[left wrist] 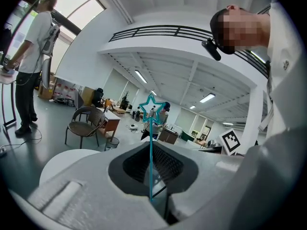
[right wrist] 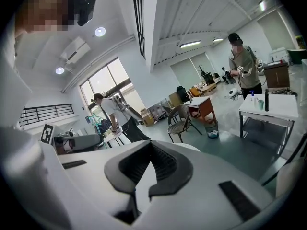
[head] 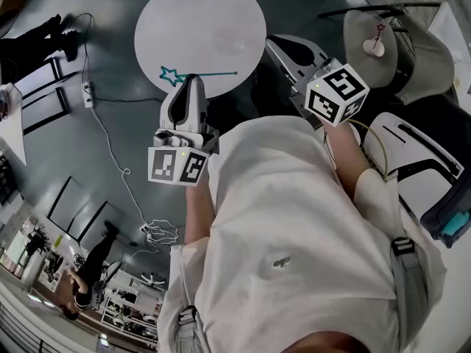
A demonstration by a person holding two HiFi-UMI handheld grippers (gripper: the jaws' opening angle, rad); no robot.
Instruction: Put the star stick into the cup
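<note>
Teal star stick [left wrist: 151,126] is pinched low on its shaft between the clenched jaws of the left gripper [left wrist: 152,152], and in the left gripper view the star end stands up clear of the jaw tips. In the head view, upper centre, the stick crosses the lower edge of the round white table [head: 221,9], star toward frame left; whether it touches the tabletop cannot be told. Right gripper [right wrist: 148,162] has its jaws pressed together on nothing, upper right in the head view and apart from the stick.
</note>
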